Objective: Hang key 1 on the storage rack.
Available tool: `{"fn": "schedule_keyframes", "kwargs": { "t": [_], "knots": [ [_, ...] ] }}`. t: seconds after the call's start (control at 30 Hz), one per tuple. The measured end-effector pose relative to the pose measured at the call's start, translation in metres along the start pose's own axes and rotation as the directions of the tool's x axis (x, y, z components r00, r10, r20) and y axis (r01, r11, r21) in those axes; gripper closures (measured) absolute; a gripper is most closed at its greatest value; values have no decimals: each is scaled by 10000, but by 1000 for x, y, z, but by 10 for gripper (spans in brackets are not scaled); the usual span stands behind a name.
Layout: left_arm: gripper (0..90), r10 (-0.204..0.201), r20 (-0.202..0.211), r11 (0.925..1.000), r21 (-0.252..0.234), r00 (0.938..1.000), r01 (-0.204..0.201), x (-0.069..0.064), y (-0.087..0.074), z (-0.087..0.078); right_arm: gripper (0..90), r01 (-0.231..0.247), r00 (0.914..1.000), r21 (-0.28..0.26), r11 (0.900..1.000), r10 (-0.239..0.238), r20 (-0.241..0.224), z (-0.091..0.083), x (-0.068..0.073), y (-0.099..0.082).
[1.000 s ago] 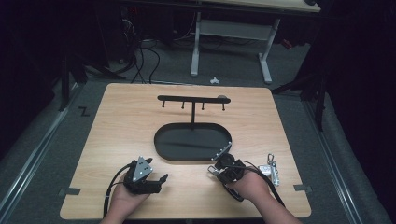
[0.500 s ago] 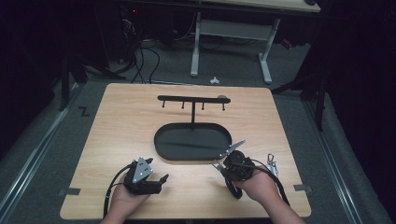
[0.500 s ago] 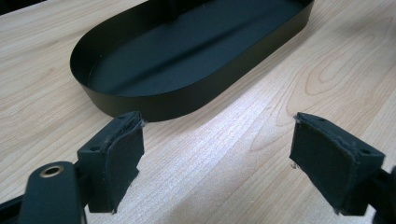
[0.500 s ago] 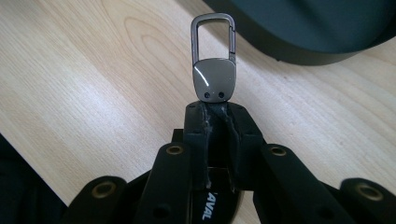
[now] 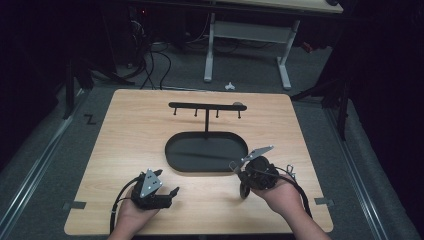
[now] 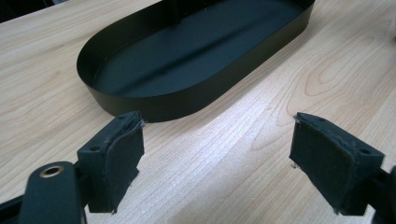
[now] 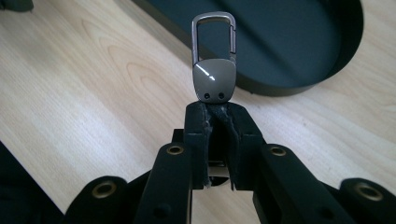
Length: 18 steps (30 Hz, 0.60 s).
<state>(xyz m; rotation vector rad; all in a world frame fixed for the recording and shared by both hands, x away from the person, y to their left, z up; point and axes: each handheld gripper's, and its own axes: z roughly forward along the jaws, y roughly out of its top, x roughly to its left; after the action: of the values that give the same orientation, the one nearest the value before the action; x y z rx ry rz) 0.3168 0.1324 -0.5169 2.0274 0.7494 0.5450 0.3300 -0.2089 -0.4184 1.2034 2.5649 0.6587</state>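
My right gripper (image 7: 217,109) is shut on the base of a grey metal carabiner clip (image 7: 214,70), which sticks out past the fingertips toward the tray. In the high view that gripper (image 5: 235,167) hovers just off the front right rim of the black oval tray (image 5: 172,160). From the tray rises a post carrying a black bar with small hooks (image 5: 206,106). My left gripper (image 5: 172,196) rests low at the front left of the table. Its pads (image 6: 119,154) stand wide apart with bare wood between them, and the tray (image 6: 154,105) lies just ahead.
A small metal ring-like item (image 5: 289,170) lies on the wooden table (image 5: 125,130) just right of my right hand. Beyond the table's far edge, desk legs and cables stand on the dark floor.
My right hand has lifted off the table with the clip in the jaws and shifted slightly toward the tray. The left gripper has stayed put.
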Motion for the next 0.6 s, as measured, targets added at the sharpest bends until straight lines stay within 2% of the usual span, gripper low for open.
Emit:
{"fn": "schedule_keyframes", "kwargs": {
  "t": [0.13,0.6],
  "knots": [
    [178,-63,-61,10000,-76,10000,63,1,-2,-4,805,-43,10000,-342,9994,44,45,-3,0,5],
    [179,-189,-271,9997,-183,9995,184,4,-7,-13,805,53,9998,-815,9967,-37,204,-7,0,21]
  ]
}}
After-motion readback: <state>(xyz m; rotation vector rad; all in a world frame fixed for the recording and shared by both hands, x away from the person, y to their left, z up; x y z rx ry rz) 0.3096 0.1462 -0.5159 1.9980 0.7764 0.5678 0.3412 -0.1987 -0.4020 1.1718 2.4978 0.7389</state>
